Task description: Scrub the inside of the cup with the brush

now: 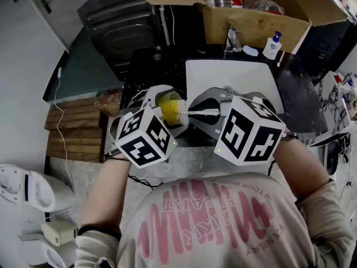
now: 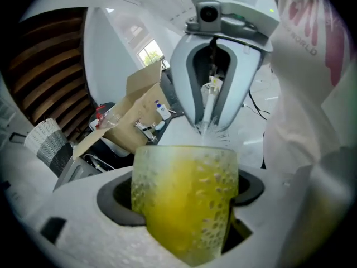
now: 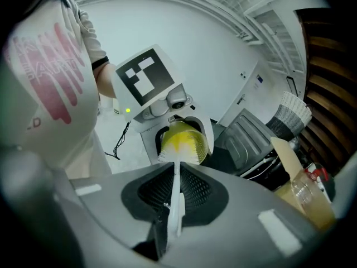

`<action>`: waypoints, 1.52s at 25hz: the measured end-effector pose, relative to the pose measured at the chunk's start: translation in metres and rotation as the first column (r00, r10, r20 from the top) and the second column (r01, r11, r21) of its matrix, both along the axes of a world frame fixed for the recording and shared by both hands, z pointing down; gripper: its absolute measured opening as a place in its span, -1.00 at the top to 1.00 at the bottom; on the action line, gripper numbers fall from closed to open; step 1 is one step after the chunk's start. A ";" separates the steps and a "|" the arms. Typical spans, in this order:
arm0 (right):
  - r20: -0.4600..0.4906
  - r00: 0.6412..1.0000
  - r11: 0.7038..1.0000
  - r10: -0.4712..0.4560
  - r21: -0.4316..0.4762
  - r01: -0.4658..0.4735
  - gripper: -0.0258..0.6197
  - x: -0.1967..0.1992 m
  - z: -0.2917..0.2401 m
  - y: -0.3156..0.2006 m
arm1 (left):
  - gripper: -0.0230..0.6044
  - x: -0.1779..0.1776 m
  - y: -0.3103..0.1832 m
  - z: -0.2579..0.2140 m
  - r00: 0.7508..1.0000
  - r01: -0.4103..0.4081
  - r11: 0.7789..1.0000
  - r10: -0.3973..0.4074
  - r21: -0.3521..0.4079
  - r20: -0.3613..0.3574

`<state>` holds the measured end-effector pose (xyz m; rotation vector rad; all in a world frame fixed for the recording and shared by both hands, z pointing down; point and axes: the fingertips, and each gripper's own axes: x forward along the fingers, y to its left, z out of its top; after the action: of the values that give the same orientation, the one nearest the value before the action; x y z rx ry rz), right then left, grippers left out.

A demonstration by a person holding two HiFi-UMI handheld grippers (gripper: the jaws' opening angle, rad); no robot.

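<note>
My left gripper (image 1: 167, 113) is shut on a yellow bumpy plastic cup (image 1: 170, 106), held on its side with the mouth toward the right. The cup (image 2: 184, 200) fills the left gripper view between the jaws. My right gripper (image 1: 201, 115) is shut on the white handle of a bottle brush (image 1: 198, 114). In the right gripper view the brush (image 3: 177, 175) runs forward and its white bristles (image 3: 178, 154) sit at the mouth of the cup (image 3: 184, 141). The bristle tips (image 2: 215, 133) show just past the cup's rim in the left gripper view.
A white board (image 1: 234, 80) lies on the dark table ahead. An open cardboard box (image 1: 251, 15) with bottles stands at the back, with a soap dispenser (image 1: 272, 44) beside it. Wooden slats (image 1: 72, 130) and white appliances (image 1: 28, 188) are at the left.
</note>
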<state>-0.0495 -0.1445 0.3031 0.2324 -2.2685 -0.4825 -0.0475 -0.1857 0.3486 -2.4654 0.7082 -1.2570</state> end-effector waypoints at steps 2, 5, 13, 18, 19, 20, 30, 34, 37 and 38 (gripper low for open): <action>0.000 1.000 1.000 0.002 -0.011 -0.002 0.78 0.001 0.002 -0.002 | -0.37 0.002 0.003 0.003 0.999 -0.030 1.000 0.030 -0.002 0.027; 0.009 1.000 1.000 0.005 -0.028 -0.005 0.78 0.001 0.003 -0.003 | -0.37 0.003 0.007 0.002 0.997 -0.060 0.998 0.060 0.000 0.042; 0.028 1.000 0.998 0.008 -0.055 -0.006 0.78 0.002 0.004 -0.003 | -0.37 0.006 0.022 0.009 0.982 -0.145 0.989 0.148 -0.035 0.113; 0.036 0.999 0.999 0.010 -0.040 -0.009 0.78 0.001 0.002 -0.002 | -0.37 0.003 0.022 0.017 0.968 -0.153 0.988 0.154 -0.021 0.200; 0.035 0.999 0.999 0.012 -0.037 -0.011 0.78 0.001 0.002 -0.001 | -0.37 0.002 0.021 0.020 0.963 -0.150 0.989 0.150 -0.017 0.226; 0.031 0.999 1.000 0.012 -0.029 -0.012 0.78 0.001 0.001 -0.001 | -0.37 0.001 0.020 0.023 0.957 -0.148 0.989 0.147 -0.015 0.249; -0.018 1.000 0.999 0.002 0.034 -0.002 0.78 0.003 -0.002 0.009 | -0.37 -0.001 0.021 0.039 0.932 -0.124 0.992 0.125 -0.024 0.340; -0.029 1.000 0.998 -0.003 0.062 0.004 0.78 0.003 -0.004 0.014 | -0.37 -0.001 0.019 0.037 0.942 -0.091 0.996 0.092 -0.017 0.322; -0.035 0.999 0.997 -0.001 0.080 0.004 0.78 0.003 -0.006 0.014 | -0.37 -0.001 0.014 0.033 0.953 -0.057 0.998 0.054 0.002 0.299; -0.037 0.999 0.996 -0.001 0.084 0.004 0.78 0.003 -0.007 0.014 | -0.37 0.000 0.013 0.031 0.957 -0.044 0.999 0.040 0.009 0.286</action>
<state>-0.0461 -0.1306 0.2963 0.2611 -2.2151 -0.5796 -0.0476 -0.1731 0.3796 -2.2081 0.5826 -1.5425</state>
